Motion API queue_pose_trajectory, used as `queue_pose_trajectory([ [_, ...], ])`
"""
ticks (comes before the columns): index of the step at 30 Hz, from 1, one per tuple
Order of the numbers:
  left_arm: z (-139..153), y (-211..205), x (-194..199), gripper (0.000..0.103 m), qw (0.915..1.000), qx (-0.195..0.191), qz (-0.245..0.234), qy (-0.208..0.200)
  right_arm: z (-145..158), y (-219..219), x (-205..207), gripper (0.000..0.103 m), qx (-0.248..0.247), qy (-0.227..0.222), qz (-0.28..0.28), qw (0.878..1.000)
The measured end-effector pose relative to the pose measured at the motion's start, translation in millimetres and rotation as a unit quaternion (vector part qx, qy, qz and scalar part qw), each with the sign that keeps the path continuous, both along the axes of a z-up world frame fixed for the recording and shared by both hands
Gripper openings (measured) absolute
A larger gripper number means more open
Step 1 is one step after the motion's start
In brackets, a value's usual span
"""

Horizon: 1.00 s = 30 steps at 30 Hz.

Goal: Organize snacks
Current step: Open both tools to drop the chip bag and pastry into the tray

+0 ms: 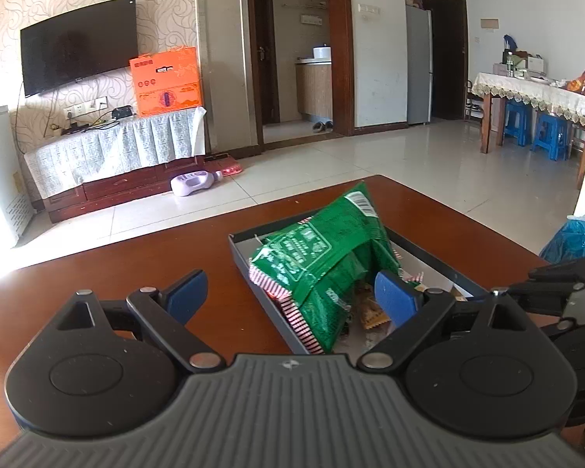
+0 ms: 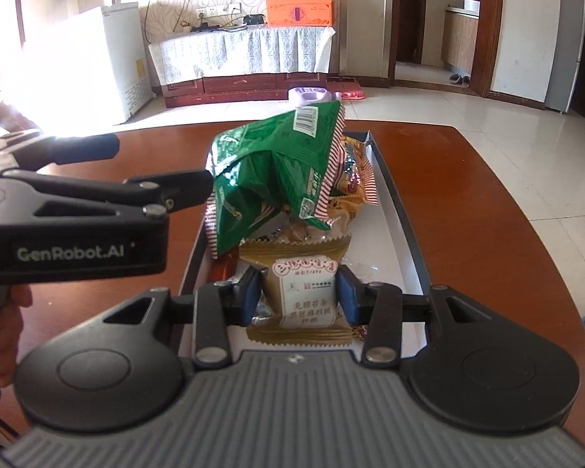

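The snacks are collected in a shallow dark-walled tray (image 2: 403, 218) with a white floor, which lies on a reddish-brown wooden table (image 2: 468, 195). A large green snack bag (image 2: 269, 171) with red-and-white striped seams stands tilted in the tray, propped on smaller yellow packets (image 2: 355, 171) behind and beneath it; this leaves it raised well above the tray walls. The right gripper (image 2: 298, 292) pinches a small gold-wrapped pastry packet (image 2: 298, 292) by its two sides, both blue pads pressed against the wrapper. The packet is carried upright over the near end of the tray, label facing the camera, presumably so that it can be set down flat in the free space there. The right gripper points forward and downward along the length of the tray. The left gripper (image 1: 292, 296) has its fingers spread wide and holds nothing; one blue pad (image 1: 396, 296) sits just beside the lower edge of the green bag, the other over bare table. It comes in from the side, possibly to steady the bag
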<state>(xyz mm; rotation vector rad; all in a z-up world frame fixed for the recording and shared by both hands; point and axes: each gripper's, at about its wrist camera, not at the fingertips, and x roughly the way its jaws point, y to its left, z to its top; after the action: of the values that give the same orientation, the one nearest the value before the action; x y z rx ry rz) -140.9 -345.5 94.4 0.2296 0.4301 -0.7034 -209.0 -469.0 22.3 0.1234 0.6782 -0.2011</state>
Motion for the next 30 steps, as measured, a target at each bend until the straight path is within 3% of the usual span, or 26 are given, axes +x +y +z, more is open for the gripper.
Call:
queue_pose_trajectory([
  [4,-1.6,-4.3,-4.4,0.095,1.0,0.002,-0.001,0.002,1.4,1.4,-1.4,0.055,-0.004,-0.003,0.0,1.0],
  [6,-1.1,-5.9,-5.8,0.095,1.0,0.004,-0.001,0.002,2.9,1.9,-3.6,0.068,-0.005,-0.008,0.001,1.0],
  [12,-0.9,-3.5,-4.3,0.095,1.0,0.008,0.003,0.004,4.7,-3.4,-8.9,0.07,-0.005,-0.017,-0.009,1.0],
  [17,-2.3,-0.2,0.5,0.096,0.9999,0.01,0.01,0.009,-0.7,-3.5,-5.7,0.07,-0.015,0.004,-0.002,1.0],
  [21,-4.6,0.5,4.7,0.096,0.9997,0.01,0.014,0.016,-4.3,3.2,-1.6,0.065,-0.018,0.018,0.025,0.999],
  [24,-8.5,-0.9,7.7,0.096,0.9995,0.014,0.016,0.022,0.7,7.8,-2.1,0.042,-0.018,0.006,0.023,1.0],
  [30,-24.1,-17.4,21.4,0.096,0.9977,0.0,-0.002,0.067,-4.9,7.8,-3.3,0.042,-0.014,0.02,0.029,0.999],
])
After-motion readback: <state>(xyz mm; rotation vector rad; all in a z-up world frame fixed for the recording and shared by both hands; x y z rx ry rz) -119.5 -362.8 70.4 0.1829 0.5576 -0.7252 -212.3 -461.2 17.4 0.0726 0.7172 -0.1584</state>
